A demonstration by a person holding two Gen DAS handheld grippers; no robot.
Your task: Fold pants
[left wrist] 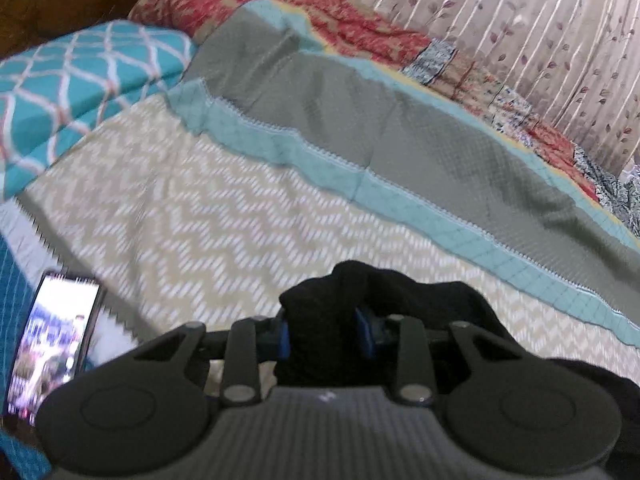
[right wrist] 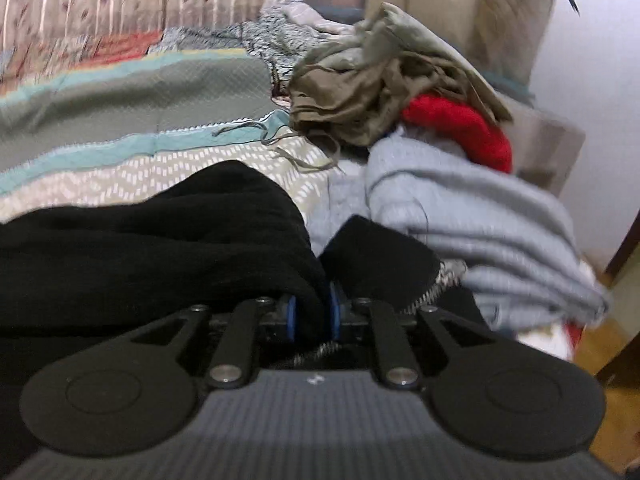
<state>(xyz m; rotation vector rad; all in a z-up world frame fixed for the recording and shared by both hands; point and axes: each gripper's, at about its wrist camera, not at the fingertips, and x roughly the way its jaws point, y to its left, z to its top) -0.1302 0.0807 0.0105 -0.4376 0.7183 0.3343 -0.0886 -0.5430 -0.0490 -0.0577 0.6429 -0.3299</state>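
Note:
The black pants [left wrist: 360, 300] bunch up between the blue pads of my left gripper [left wrist: 326, 332], which is shut on the fabric above the chevron bedspread [left wrist: 200, 220]. In the right wrist view the black pants [right wrist: 160, 240] spread to the left over the bed, and my right gripper [right wrist: 313, 316] is shut on a fold of them. A zipper edge [right wrist: 432, 288] of the pants shows just right of the right gripper. The fingertips of both grippers are hidden in the cloth.
A lit phone [left wrist: 52, 336] lies at the left edge of the bed. A teal patterned pillow [left wrist: 80, 80] and a red floral pillow [left wrist: 260, 4] lie at the head. A pile of clothes, olive [right wrist: 360, 92], red [right wrist: 468, 132] and light blue [right wrist: 480, 220], sits on the right. A curtain [left wrist: 520, 32] hangs behind.

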